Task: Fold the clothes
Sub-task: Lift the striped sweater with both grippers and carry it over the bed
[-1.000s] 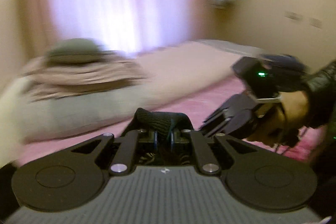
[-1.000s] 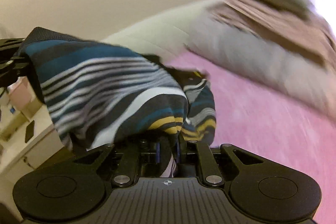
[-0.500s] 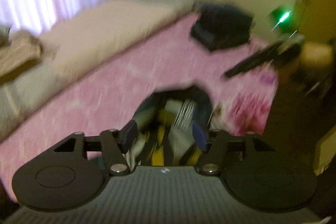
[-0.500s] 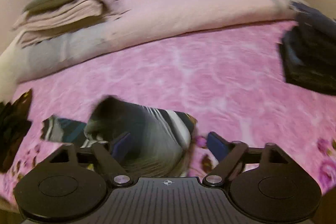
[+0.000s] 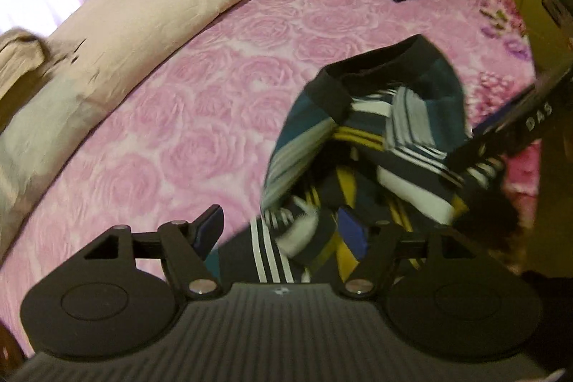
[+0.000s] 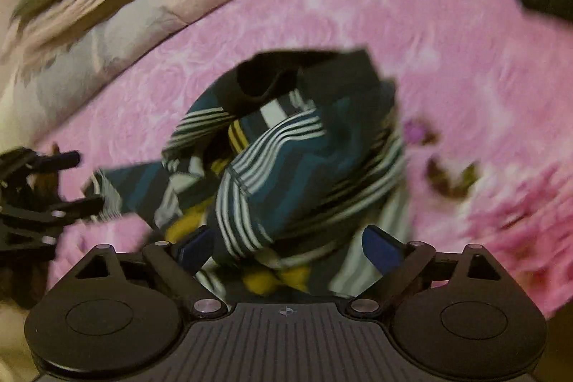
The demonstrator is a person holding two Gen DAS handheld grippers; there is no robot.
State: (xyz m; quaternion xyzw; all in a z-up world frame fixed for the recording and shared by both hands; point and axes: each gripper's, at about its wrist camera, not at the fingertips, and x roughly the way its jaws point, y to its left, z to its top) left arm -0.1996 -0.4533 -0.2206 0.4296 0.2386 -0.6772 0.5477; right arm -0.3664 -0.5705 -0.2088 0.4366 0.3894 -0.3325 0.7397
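Striped garment [image 5: 365, 149] lies crumpled on pink bedspread [image 5: 186, 117], unfolded. Left gripper [image 5: 283, 231] and right gripper [image 6: 286, 249] both spread wide, grasping nothing (fabric bunched between fingers). Risk — pinching several layers together, producing crooked fold.

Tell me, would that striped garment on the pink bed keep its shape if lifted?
Probably not: the striped garment lies crumpled in soft folds on the bedspread, so it would likely droop. It looks thin, probably light. Pushed, it would likely bunch rather than slide whole.
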